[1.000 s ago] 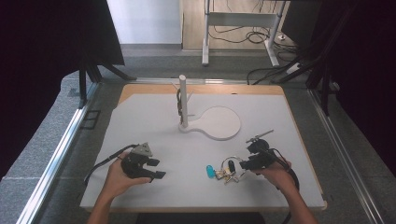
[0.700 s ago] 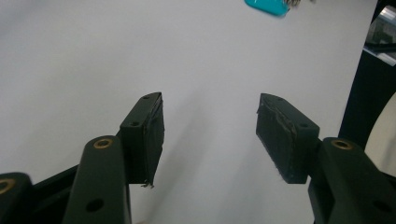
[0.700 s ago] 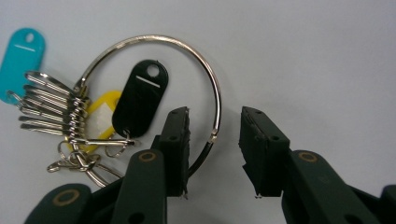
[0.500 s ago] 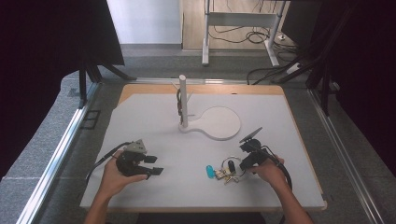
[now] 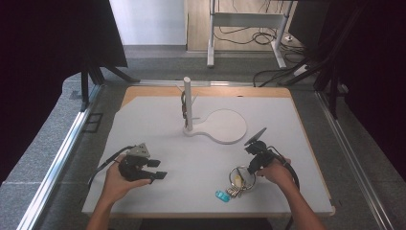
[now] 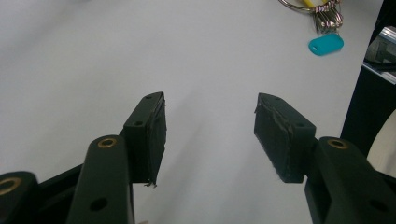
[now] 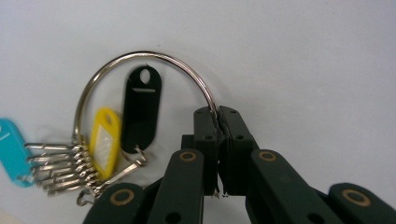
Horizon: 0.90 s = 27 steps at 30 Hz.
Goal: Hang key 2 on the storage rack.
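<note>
Right gripper: fingers have just been closing and now pinch the wire of the key ring, pads pressed on it from both sides.
Key ring: lies flat on the white counter near its front edge, right of centre, just in front of the right hand.
Tags on ring: black tag and yellow tag inside the loop, teal tag outside it (a bunch of small metal clips sits between them).
Left gripper: fingers spread, nothing between them, above bare counter, well apart from the ring.
Stand: white upright post on a round base, mid-counter, behind both grippers.
</note>
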Available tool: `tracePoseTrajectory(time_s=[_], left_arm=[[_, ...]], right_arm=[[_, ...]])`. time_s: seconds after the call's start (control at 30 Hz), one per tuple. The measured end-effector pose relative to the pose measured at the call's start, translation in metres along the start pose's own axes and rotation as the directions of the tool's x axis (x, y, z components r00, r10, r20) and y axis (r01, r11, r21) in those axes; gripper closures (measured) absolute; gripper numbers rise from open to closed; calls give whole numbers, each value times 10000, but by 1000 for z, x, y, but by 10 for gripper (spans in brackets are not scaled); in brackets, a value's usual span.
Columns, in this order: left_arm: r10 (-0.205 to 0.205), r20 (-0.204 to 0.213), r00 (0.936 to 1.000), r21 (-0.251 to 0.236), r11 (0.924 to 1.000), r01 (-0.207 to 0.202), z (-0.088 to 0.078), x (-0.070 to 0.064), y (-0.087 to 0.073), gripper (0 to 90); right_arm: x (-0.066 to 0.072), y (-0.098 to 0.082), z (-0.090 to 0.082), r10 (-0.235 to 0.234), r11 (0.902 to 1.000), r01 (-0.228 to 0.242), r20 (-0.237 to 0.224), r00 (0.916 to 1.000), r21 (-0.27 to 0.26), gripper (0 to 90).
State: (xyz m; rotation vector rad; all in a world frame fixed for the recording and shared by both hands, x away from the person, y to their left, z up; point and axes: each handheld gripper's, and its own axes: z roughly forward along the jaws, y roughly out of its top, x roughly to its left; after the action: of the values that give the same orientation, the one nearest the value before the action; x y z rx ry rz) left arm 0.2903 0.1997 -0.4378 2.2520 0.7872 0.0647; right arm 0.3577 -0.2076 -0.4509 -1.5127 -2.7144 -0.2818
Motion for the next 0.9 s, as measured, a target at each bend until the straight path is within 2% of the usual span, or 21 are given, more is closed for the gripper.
tracePoseTrajectory(time_s=[0.2, 0.33, 0.4, 0.47, 0.5, 0.6, 0.73, 0.9], left_arm=[[-11, -15, 10000, 94, 10000, 11, 2, 0, 0, 444], [-25, 6, 10000, 45, 10000, 25, 2, 1, -1, 444], [-321, 153, 9994, -80, 9994, 322, 2, 4, -3, 444], [-624, 85, 9980, -155, 9979, 626, 1, 7, -6, 445], [-635, -59, 9980, -131, 9979, 634, 0, 8, -7, 446], [-658, 143, 9977, -340, 9972, 663, -3, 8, -6, 447], [-613, 65, 9981, -119, 9980, 613, -1, 7, -6, 447], [-619, 161, 9980, -157, 9979, 622, -1, 8, -6, 447]], right_arm=[[1, 5, -12, -488, 9988, 488, -273, 9984, 22, 869], [1, 11, -20, -803, 9964, 815, -497, 9955, 218, 869], [0, 13, -24, -905, 9951, 932, -738, 9932, 337, 869], [-1, 15, -27, -1007, 9932, 1055, -913, 9907, 486, 869], [-2, 15, -29, -1053, 9922, 1111, -986, 9895, 557, 868], [-4, 16, -32, -1132, 9904, 1224, -1317, 9848, 645, 866], [-7, 16, -34, -1291, 9854, 1444, -1569, 9792, 905, 863], [-8, 15, -35, -1468, 9803, 1682, -1881, 9711, 1037, 858]])
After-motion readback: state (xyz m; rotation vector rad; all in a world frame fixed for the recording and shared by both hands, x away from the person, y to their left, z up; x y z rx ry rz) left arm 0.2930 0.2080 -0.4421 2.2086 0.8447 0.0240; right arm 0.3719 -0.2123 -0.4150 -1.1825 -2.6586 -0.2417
